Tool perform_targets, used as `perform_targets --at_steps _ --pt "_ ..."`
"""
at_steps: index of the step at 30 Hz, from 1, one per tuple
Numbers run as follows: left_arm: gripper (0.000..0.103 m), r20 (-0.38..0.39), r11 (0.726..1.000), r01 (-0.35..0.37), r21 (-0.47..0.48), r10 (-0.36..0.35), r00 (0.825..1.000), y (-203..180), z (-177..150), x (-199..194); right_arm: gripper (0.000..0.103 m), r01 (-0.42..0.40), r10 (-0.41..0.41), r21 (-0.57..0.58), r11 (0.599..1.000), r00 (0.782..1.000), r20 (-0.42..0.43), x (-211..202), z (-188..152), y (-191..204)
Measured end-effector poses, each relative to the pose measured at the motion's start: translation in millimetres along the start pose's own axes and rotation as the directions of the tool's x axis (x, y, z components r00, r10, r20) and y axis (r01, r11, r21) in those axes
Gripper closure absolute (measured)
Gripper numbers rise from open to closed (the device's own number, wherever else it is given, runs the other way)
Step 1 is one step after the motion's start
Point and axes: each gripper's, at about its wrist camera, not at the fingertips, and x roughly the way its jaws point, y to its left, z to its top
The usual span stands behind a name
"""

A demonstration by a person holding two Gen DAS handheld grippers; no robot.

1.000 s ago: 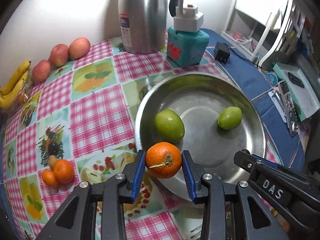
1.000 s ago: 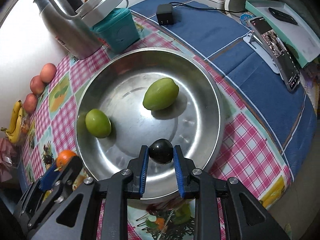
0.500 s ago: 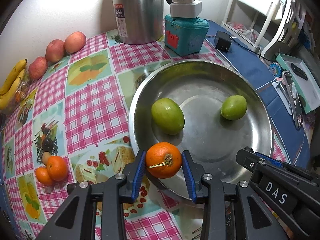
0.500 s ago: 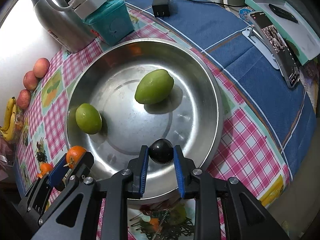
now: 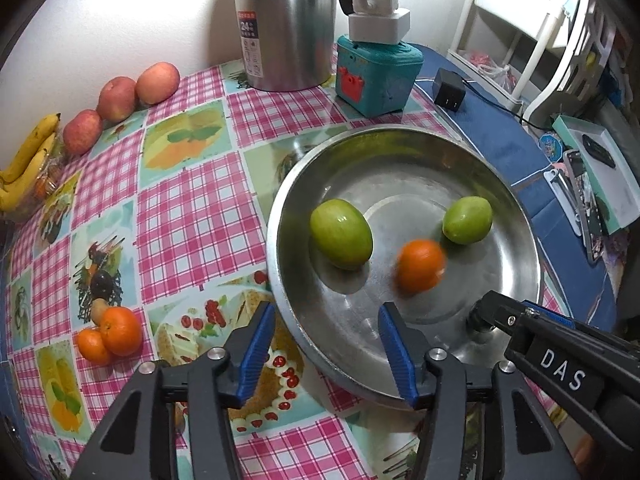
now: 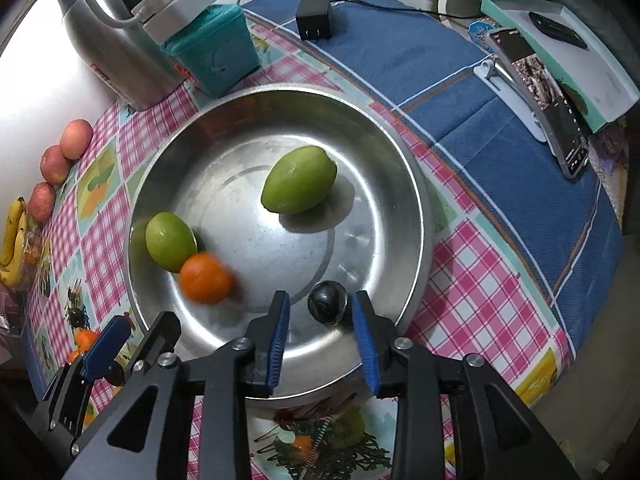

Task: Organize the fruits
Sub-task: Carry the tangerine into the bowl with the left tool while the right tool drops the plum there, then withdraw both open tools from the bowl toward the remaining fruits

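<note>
Both fruits free — orange (image 5: pixel 420 266) beyond left gripper (image 5: pixel 326 344).

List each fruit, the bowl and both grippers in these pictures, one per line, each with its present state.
left gripper: jaws opening, nothing between them.
right gripper: jaws opening, dark fruit between them.
orange: loose in the bowl, blurred.
dark fruit: in the bowl, against one pad.
two green fruits: resting in the bowl.
steel bowl: upright on the table.
two oranges: on the cloth, touching.
</note>
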Motion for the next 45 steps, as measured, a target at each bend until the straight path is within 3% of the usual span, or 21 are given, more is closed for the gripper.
perform_targets --at_steps 2,6,10,16,21,34,45 --pt "0.043 0.0 1.0 -0.004 -0.006 0.004 1.0 2 0 -3 0.067 -0.003 0.003 -0.002 1.0 1.0 0.007 -3 0 0" --pt "0.039 -0.016 0.999 -0.01 -0.045 0.009 1.0 12 -1 -6 0.053 -0.001 0.002 -0.011 1.0 1.0 0.027 -9 0 1" --pt "0.035 -0.04 0.992 -0.018 -0.123 0.014 0.999 31 -3 -9 0.052 0.008 -0.007 -0.017 1.0 0.999 0.039 -15 -1 2" --pt "0.032 -0.092 0.958 -0.053 -0.282 0.028 0.995 74 -17 -13 0.049 0.013 -0.012 -0.032 0.999 0.999 0.037 -16 -3 4" --pt "0.031 -0.086 0.922 -0.083 -0.377 0.054 0.995 114 -30 -27 0.049 0.019 -0.017 -0.065 0.998 0.999 0.039 -17 -8 13" --pt "0.026 -0.047 0.881 -0.183 -0.437 0.18 0.982 169 -45 -63 0.049 0.021 -0.006 -0.225 0.974 0.998 0.069 -27 -28 65" --pt "0.026 -0.048 0.844 -0.184 -0.504 0.186 0.981 200 -68 -75 0.049 0.014 0.007 -0.288 0.958 0.997 0.072 -31 -41 98"
